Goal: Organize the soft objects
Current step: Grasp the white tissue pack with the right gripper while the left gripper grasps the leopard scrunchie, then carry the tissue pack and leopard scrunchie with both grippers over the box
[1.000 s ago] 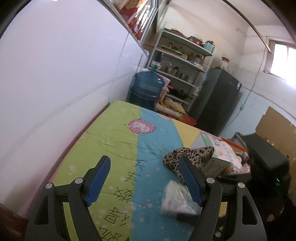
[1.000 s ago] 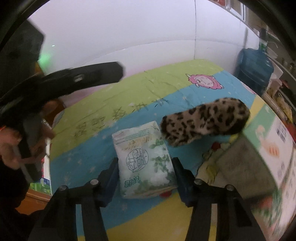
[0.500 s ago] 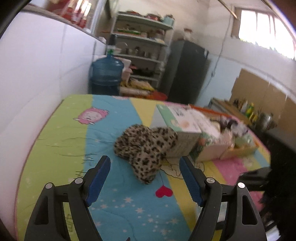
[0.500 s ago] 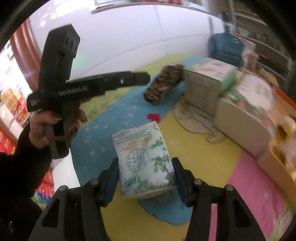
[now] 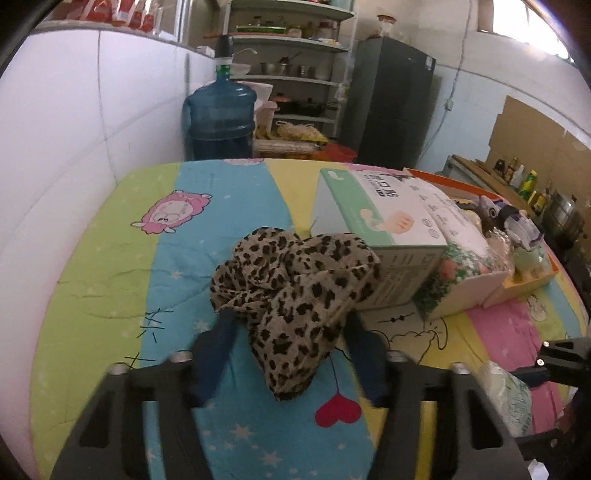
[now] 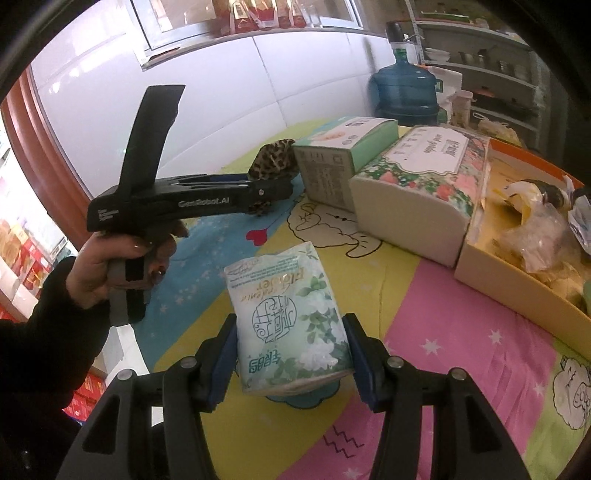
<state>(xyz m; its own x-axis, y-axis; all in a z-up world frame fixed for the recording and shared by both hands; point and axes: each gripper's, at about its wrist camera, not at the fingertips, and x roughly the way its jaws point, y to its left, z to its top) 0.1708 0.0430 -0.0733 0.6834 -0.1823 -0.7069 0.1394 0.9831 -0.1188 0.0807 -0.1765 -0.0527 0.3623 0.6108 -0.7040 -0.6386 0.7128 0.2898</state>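
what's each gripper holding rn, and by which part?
Right gripper: shut on the tissue pack, pinched across its lower sides. Left gripper: fingers flank the leopard cloth's hanging lower part; whether they actually clamp it cannot be told.

My views are evenly daylit; a window [image 5: 546, 33] at the upper right of my left view blows out white. Fisheye bends walls and blackens corners. My left claw [image 5: 291, 354] smears with blur; shadows stay soft.
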